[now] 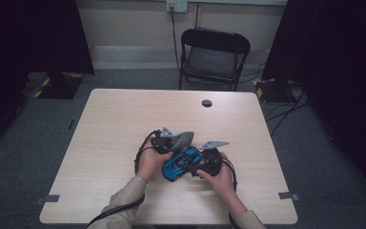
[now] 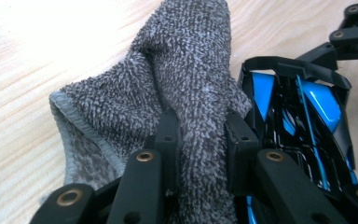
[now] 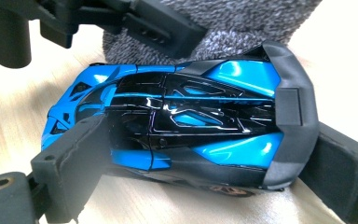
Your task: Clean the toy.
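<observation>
The person sits at the near edge of the table (image 1: 124, 114), both forearms over the wood, and the work is gathered around a blue and black toy car (image 1: 181, 163). The car lies on the tabletop close to the near edge, a little right of the middle, well short of the round hole (image 1: 207, 103) near the far edge.

The right gripper (image 1: 208, 160) has the car. In the right gripper view its two black jaws stand at either end of the car (image 3: 186, 121), one against the nose and the other against the tail with its black wing, and both pads press on the body. The jaws are spread wide to take the car lengthwise.

The left gripper (image 1: 164, 142) is just beside the car on its left and holds a grey cloth (image 1: 183, 138). In the left gripper view the cloth (image 2: 186, 88) is bunched into a ridge that runs up between the jaws, and they are drawn in narrow and pinch that fold. The loose part of the cloth stands up past the fingertips and spills to the left onto the wood, its hemmed edge showing. The cloth touches the car's side, with the car (image 2: 303, 116) right against the jaw on that side.

Beyond the table, far from the car, a black folding chair (image 1: 213, 56) stands by the wall.
</observation>
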A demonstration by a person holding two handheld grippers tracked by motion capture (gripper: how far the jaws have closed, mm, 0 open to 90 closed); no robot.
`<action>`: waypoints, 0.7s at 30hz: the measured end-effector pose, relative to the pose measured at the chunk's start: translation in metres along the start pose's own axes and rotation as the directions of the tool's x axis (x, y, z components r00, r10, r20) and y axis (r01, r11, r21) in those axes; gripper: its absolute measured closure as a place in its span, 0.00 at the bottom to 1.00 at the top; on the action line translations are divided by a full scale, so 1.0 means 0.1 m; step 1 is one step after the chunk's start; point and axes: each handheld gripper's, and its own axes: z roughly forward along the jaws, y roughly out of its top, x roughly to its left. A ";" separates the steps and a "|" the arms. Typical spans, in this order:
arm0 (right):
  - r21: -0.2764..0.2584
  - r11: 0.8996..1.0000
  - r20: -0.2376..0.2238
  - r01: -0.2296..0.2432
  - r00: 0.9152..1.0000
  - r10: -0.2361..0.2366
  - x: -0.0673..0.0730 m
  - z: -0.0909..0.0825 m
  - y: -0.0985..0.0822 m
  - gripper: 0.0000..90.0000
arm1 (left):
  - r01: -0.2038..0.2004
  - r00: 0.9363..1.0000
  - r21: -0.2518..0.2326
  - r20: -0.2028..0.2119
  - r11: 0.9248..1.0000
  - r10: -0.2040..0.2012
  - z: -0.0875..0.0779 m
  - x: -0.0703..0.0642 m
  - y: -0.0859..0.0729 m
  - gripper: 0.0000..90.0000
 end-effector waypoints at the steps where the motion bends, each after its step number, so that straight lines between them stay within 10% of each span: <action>1: 0.001 1.000 0.002 0.001 1.000 -0.001 0.00 0.00 0.00 0.08 | 0.002 1.000 0.000 -0.001 1.000 -0.002 -0.01 0.00 -0.01 0.80; 21: 0.000 1.000 0.008 0.001 1.000 -0.001 0.02 0.00 0.00 0.08 | 0.021 1.000 0.005 0.010 1.000 -0.021 -0.23 0.04 -0.18 0.80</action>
